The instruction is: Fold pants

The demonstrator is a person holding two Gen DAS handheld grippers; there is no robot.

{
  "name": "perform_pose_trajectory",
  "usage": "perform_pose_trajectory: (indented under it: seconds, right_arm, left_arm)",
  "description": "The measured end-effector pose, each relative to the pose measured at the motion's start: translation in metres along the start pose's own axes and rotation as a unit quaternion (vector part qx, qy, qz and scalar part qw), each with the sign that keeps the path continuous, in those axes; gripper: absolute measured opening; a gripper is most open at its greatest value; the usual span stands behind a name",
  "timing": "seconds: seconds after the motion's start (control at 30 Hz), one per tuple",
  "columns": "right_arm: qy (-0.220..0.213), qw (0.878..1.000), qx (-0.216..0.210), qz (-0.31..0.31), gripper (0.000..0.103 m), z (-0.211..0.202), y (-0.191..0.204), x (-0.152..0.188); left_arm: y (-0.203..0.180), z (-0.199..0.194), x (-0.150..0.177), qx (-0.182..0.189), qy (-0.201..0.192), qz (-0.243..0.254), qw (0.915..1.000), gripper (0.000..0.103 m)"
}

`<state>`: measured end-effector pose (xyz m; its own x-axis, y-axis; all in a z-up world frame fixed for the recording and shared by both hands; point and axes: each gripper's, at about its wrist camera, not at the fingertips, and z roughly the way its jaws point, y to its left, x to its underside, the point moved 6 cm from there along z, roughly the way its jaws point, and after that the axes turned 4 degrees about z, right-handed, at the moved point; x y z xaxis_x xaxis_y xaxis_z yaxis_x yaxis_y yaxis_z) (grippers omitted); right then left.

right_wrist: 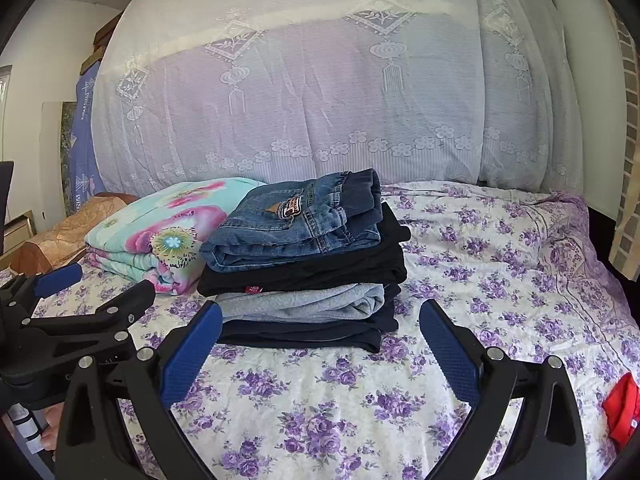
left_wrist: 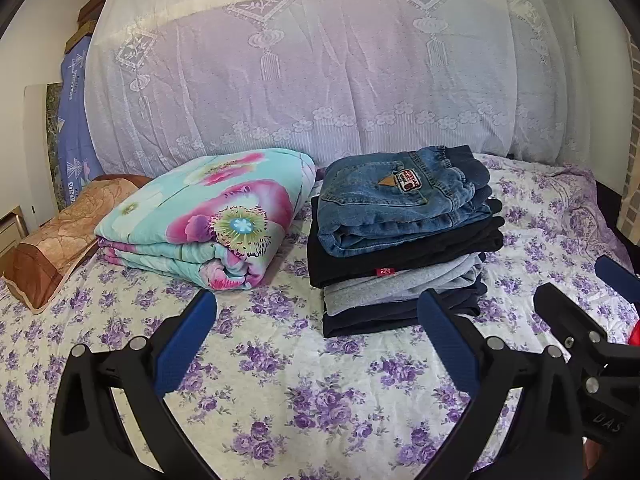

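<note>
Both low views share the folded stack [left_wrist: 404, 236].

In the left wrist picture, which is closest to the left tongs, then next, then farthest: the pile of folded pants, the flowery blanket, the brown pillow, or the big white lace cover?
1. Stack of folded pants, ahead to the right.
2. Folded turquoise floral blanket, ahead to the left.
3. Brown patterned pillow, at the far left edge.
4. White lace cover, behind everything.

The left tongs are open and hold nothing.
</note>
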<state>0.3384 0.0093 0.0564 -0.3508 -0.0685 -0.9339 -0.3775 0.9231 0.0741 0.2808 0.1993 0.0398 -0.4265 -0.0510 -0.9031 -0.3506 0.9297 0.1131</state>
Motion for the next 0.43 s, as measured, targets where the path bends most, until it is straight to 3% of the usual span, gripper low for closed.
perform_pose_trajectory:
  seconds: [0.43]
  right_arm:
    - [-0.001,1.0,0.003,-0.001,0.099,-0.0003,-0.0007,0.0]
  left_arm:
    - [-0.0009,-0.0012,-0.0001,-0.001,0.003,0.003,1.0,0.099]
